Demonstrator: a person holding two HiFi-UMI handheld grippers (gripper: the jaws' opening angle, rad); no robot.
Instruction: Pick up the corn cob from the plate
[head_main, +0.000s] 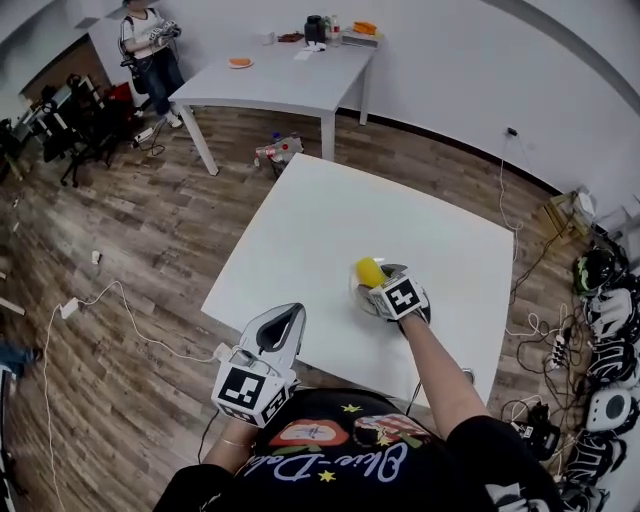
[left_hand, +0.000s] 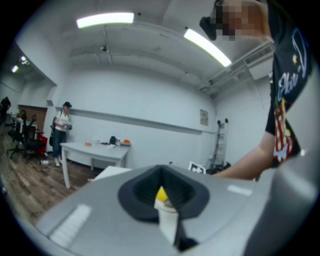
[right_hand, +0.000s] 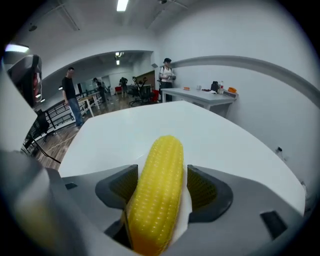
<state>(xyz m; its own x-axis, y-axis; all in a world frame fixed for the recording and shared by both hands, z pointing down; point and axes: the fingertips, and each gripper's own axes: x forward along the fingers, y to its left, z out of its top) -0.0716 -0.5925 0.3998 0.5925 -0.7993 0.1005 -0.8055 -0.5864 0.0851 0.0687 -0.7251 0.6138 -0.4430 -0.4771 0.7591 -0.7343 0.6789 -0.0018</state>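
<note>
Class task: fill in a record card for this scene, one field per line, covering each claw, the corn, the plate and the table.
right claw: shut on the corn cob
left claw: shut, near the table's front edge
corn cob: yellow, lengthwise between the right claw's jaws
plate: under the right claw, mostly hidden
table: white

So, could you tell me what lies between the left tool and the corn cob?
Only bare white table separates the left tool and corn cob, per the head view.
</note>
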